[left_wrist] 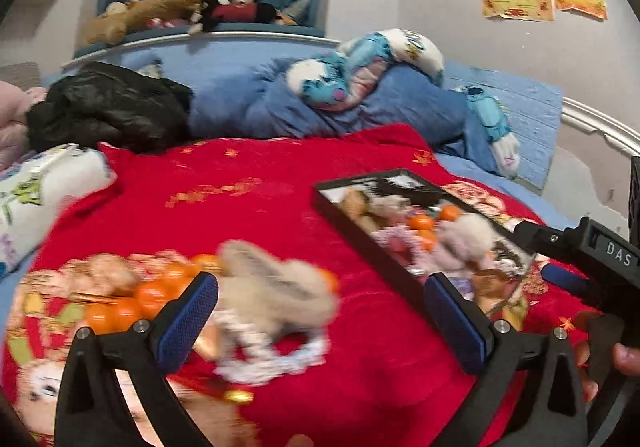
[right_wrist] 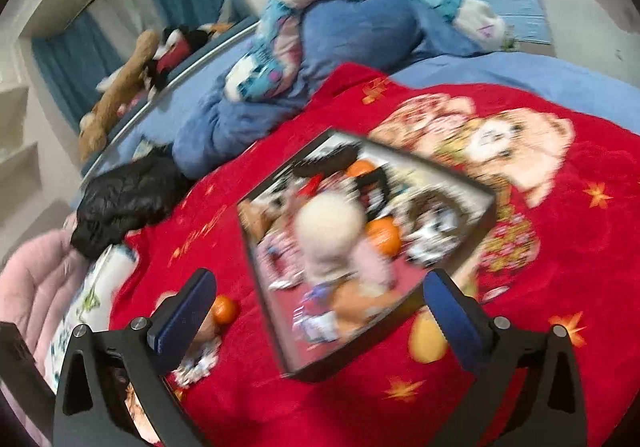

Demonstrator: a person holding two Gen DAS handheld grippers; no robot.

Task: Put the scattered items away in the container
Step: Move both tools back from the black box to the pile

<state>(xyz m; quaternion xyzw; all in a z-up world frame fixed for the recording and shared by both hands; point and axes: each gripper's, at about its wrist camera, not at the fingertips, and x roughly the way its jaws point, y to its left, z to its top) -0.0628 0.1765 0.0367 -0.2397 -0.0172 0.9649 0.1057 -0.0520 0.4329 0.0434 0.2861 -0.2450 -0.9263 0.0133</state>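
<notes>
On the red blanket (left_wrist: 260,183), your left gripper (left_wrist: 320,319) is spread around a fluffy toy (left_wrist: 276,291), your right gripper (right_wrist: 320,311) spread above the black tray (right_wrist: 486,223).

Both the left gripper (left_wrist: 320,311) and right gripper (right_wrist: 320,307) have black frames, silver screws and textured blue pads; "DAS" marks the right one.
</notes>
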